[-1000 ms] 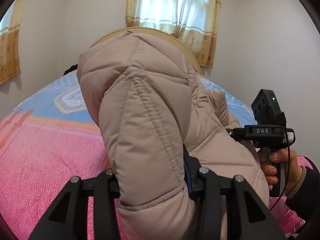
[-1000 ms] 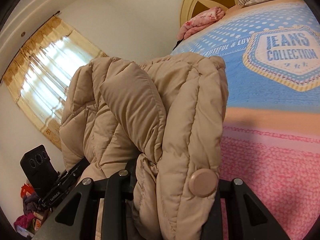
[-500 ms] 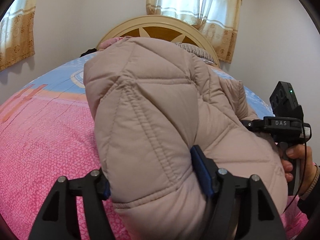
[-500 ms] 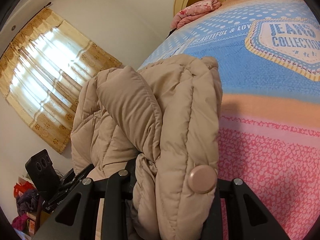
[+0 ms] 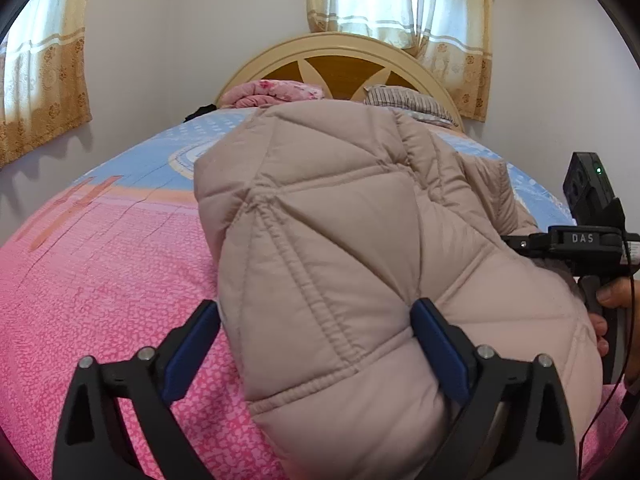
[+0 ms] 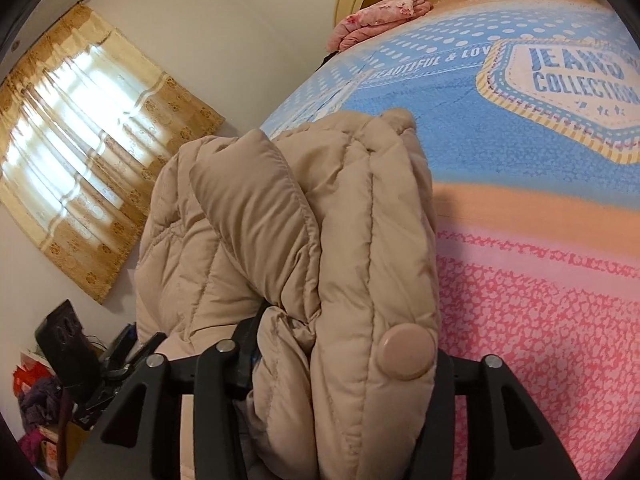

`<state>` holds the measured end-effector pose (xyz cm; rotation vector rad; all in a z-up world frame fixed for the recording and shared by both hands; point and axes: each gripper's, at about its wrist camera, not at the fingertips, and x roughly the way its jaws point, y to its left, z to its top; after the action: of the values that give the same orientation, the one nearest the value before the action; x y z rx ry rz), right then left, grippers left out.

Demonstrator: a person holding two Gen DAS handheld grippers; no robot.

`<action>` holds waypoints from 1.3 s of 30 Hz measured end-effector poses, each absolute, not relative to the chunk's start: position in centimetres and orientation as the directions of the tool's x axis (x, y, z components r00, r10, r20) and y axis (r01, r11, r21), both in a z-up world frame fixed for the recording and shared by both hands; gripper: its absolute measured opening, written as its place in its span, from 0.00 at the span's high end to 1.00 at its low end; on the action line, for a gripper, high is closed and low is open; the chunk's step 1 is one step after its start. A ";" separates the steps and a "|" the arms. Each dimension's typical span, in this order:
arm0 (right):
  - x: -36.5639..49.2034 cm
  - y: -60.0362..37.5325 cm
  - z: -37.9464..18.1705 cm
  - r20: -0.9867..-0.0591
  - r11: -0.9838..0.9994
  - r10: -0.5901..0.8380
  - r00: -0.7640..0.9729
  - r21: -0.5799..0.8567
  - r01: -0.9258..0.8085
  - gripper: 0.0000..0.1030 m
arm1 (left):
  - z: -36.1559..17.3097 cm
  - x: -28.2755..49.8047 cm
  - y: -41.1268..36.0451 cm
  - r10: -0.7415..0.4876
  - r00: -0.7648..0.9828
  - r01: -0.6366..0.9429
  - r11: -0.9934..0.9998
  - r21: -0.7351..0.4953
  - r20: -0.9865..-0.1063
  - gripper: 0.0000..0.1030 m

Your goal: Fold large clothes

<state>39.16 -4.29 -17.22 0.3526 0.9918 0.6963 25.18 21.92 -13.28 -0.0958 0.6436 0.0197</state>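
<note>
A folded beige jacket (image 5: 360, 260) is lying on the bed (image 5: 100, 280), blocking the pillows (image 5: 404, 98) behind. The left hand-held gripper (image 5: 316, 344) is spreading wide around it, its jaws just opened. The right hand-held gripper (image 6: 344, 364) has been loosening too, with the jacket's thick edge filling the gap between its jaws.

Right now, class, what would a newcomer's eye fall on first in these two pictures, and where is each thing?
The puffy beige quilted jacket fills the middle of both views, bunched on the bed between the two grippers. The left gripper has just been opening; its blue pads stand either side of the jacket. Behind lies the bright bedspread, pink nearest, then blue with a "JEANS COLLECTION" badge, running up to the sunburst headboard.
</note>
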 end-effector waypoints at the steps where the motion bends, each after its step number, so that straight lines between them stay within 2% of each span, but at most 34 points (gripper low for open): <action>1: 39.2 -4.3 -17.3 -0.645 0.736 0.676 0.357 0.567 -0.370 0.50 | -13.4 25.2 22.0 -0.012 0.798 -0.053 0.995 -0.089 -0.603 0.02; 8: 39.0 -4.7 -17.1 -0.664 0.756 0.653 0.364 0.552 -0.351 0.42 | -13.4 24.8 22.2 0.007 0.790 -0.078 0.993 -0.089 -0.613 0.02; 13: 38.3 -5.3 -15.8 -0.674 0.784 0.621 0.400 0.518 -0.343 0.36 | -12.3 23.8 21.2 0.054 0.789 -0.090 0.996 -0.029 -0.612 0.02; 17: 36.7 -6.8 -13.2 -0.668 0.811 0.586 0.459 0.485 -0.328 0.33 | -9.8 21.7 20.6 0.078 0.813 -0.096 0.995 -0.002 -0.576 0.02; 28: 23.4 -9.4 -2.9 -0.525 0.871 0.491 0.695 0.281 -0.403 0.25 | -1.8 11.5 18.9 0.106 0.907 -0.128 0.991 -0.028 -0.407 0.00; 39: 16.7 -8.3 0.6 -0.432 0.855 0.518 0.738 0.231 -0.465 0.23 | 0.3 9.3 18.0 0.075 0.941 -0.096 0.994 -0.046 -0.329 0.00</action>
<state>16.68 -8.31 0.57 0.1106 0.5061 0.5407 9.28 17.96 0.27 -0.0615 0.3330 0.0874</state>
